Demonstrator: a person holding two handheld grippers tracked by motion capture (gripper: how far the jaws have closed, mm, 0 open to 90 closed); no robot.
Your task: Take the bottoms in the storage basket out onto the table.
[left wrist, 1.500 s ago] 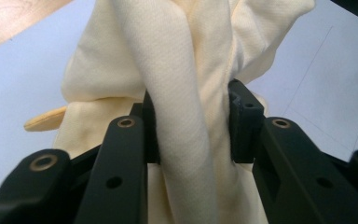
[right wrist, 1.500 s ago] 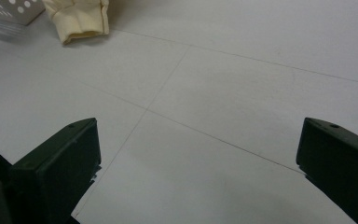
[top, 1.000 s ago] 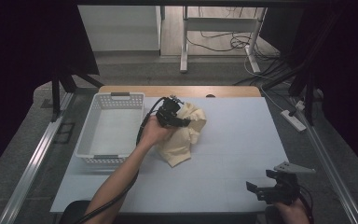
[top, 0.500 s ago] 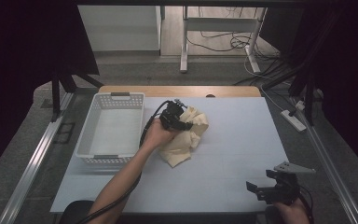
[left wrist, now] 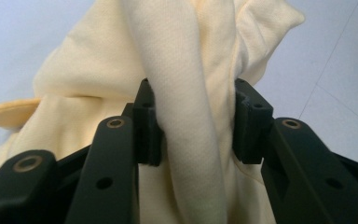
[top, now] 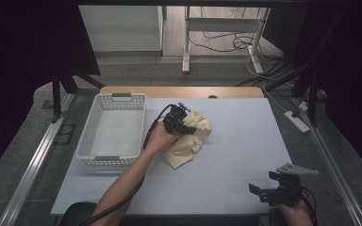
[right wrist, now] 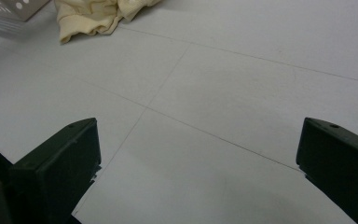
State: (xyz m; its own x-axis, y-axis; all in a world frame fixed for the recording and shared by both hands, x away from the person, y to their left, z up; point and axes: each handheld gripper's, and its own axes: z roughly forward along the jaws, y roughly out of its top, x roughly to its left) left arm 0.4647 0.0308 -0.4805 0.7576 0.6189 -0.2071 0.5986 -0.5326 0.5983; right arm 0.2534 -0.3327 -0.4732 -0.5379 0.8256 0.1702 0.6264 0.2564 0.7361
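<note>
Your left hand-held gripper sits on the yellow cloth mid-frame, its jaws just easing apart around 1 fold. The white basket lies just left. Your right hand-held gripper waits open, lower right.

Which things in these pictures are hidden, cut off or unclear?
- Cloth, high view: the left gripper and hand cover its middle, so what kind of cloth it is stays unclear.
- Left gripper view: whether the pads press the fold between them cannot be told; the jaws have just been opening.
- Basket, right gripper view: cut off by the top edge.
- Right gripper, high view: its jaw tips are dark and small.
</note>
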